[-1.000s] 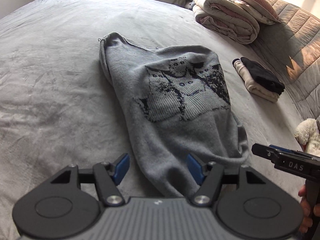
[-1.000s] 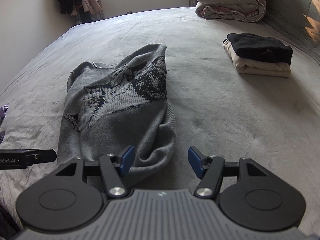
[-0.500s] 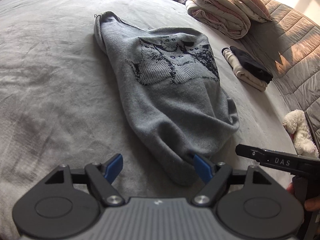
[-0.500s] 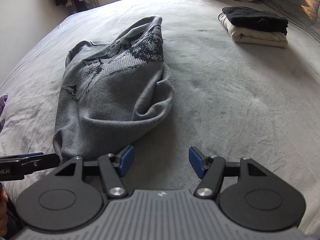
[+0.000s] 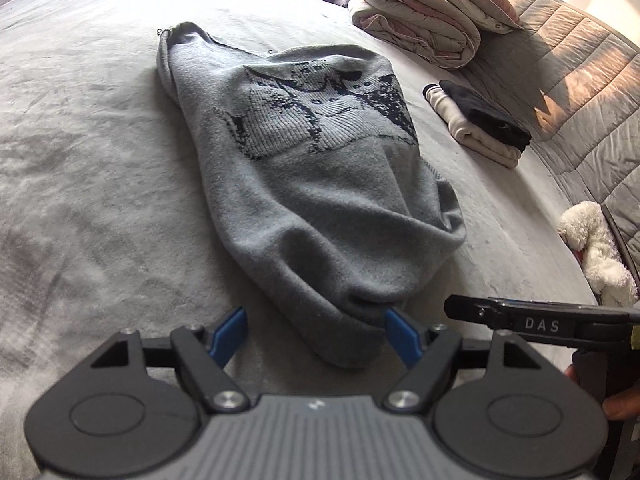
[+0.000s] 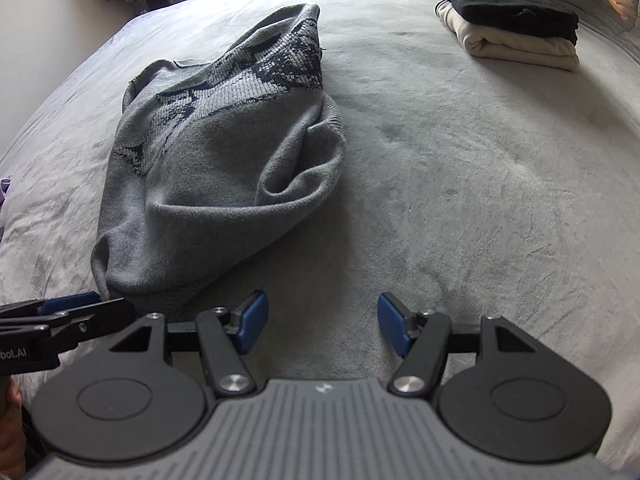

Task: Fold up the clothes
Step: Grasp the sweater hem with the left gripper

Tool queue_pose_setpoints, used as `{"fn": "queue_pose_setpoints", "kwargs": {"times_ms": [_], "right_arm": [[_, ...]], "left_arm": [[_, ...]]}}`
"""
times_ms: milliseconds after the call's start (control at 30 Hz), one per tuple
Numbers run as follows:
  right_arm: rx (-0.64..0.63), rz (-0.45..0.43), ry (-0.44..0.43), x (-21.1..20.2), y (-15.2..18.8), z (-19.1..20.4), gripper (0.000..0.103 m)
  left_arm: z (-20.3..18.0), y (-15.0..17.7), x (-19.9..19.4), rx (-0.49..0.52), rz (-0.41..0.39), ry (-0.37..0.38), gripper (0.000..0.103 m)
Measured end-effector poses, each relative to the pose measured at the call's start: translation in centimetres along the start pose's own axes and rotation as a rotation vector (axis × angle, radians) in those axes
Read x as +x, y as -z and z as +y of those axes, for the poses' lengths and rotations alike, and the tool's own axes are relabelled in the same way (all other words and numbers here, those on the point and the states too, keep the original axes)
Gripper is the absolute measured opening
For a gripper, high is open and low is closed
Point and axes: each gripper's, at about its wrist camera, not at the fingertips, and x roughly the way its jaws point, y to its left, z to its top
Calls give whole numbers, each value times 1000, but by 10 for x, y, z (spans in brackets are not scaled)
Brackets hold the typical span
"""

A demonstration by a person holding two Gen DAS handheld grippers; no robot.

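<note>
Grey bed cover (image 5: pixel 80 160) runs across the whole scene. Left gripper (image 5: pixel 316 334) hangs over the near end of the grey sweater (image 5: pixel 320 184), jaws closing, cloth between the blue pads but not pinched. Sweater lies rumpled mid-bed, dark knit picture facing up. Right gripper (image 6: pixel 320 322) sits just right of the sweater's near end, jaws apart, nothing between them, only bedding below. Folded pile (image 6: pixel 516 36) far right, well apart.

Grey patterned sweater (image 5: pixel 320 184) on grey bed (image 5: pixel 88 160), left gripper (image 5: pixel 316 330) closing, jaws astride its near end, right gripper (image 5: pixel 532 322) beside, folded clothes (image 5: pixel 476 128) beyond
</note>
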Motion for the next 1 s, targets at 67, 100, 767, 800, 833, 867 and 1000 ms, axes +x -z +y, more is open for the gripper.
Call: {"fn": "queue_pose_setpoints", "kwargs": {"times_ms": [67, 100, 767, 800, 833, 867, 1000], "right_arm": [[-2, 2, 3, 2, 0, 1, 67], [-5, 3, 5, 3, 0, 2, 68], [-29, -17, 0, 12, -15, 13, 70], [-26, -22, -2, 11, -17, 12, 70], [-23, -27, -3, 11, -19, 11, 70], [-23, -34, -4, 10, -21, 10, 70], [-39, -80, -7, 9, -34, 11, 70]], "left_arm": [[-3, 1, 3, 14, -3, 0, 67], [-5, 1, 5, 20, -6, -2, 62], [28, -21, -46, -55, -172, 18, 9], [29, -23, -50, -56, -182, 17, 9], [30, -24, -54, -57, -191, 17, 9], [32, -26, -59, -57, -200, 16, 9], [38, -33, -74, -62, -231, 4, 9]]}}
